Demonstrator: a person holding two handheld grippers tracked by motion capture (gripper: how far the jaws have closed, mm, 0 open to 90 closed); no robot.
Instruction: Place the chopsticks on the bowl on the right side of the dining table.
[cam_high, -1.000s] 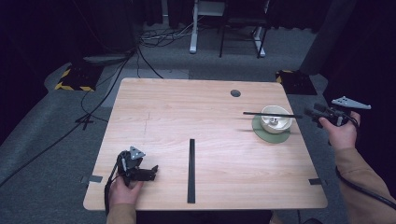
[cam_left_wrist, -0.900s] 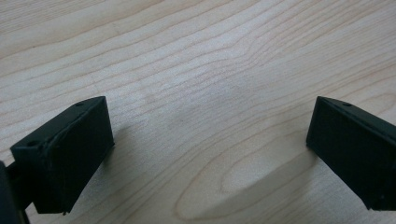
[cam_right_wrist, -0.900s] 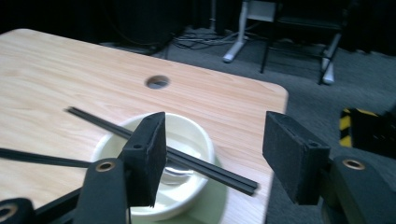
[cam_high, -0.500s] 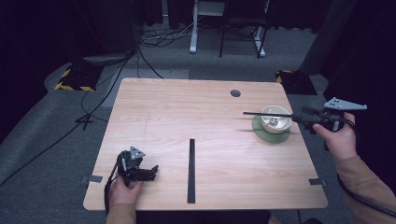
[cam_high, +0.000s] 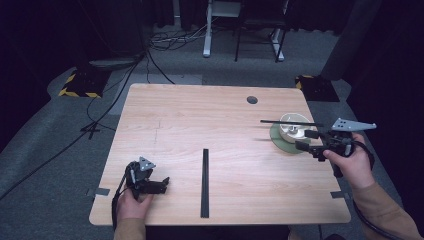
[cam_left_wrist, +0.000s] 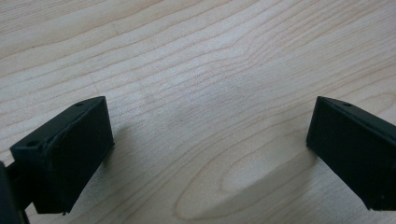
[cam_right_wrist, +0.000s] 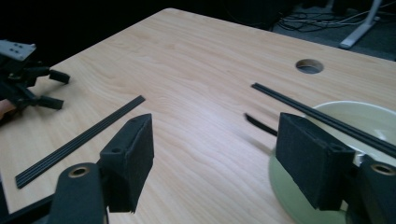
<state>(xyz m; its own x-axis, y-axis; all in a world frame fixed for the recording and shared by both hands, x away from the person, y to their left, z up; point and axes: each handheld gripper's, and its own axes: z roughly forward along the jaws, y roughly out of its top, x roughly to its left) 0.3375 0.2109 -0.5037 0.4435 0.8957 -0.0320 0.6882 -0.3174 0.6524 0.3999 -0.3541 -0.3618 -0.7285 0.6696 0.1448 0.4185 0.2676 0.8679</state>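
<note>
A white bowl (cam_high: 294, 126) stands on a pale green plate (cam_high: 281, 142) at the table's right side, with black chopsticks (cam_high: 285, 122) laid across the bowl's rim and jutting left. My right gripper (cam_high: 303, 140) hovers open just right of the bowl, its jaws pointing left over the plate. From its own camera the chopsticks (cam_right_wrist: 322, 116) cross the bowl (cam_right_wrist: 373, 123) beyond its wide-apart jaws, with the right gripper (cam_right_wrist: 215, 156) empty. My left gripper (cam_high: 165, 184) rests open near the front left corner; the left gripper (cam_left_wrist: 210, 149) has bare wood between its jaws.
A black strip (cam_high: 204, 182) lies lengthwise at the front middle of the wooden table (cam_high: 200, 115). A round cable hole (cam_high: 252, 100) sits at the back right. Beyond the table are floor cables and desk legs (cam_high: 206, 30).
My right gripper has moved left, from beyond the table's right edge to just beside the bowl and over the plate. The left gripper has stayed still.
</note>
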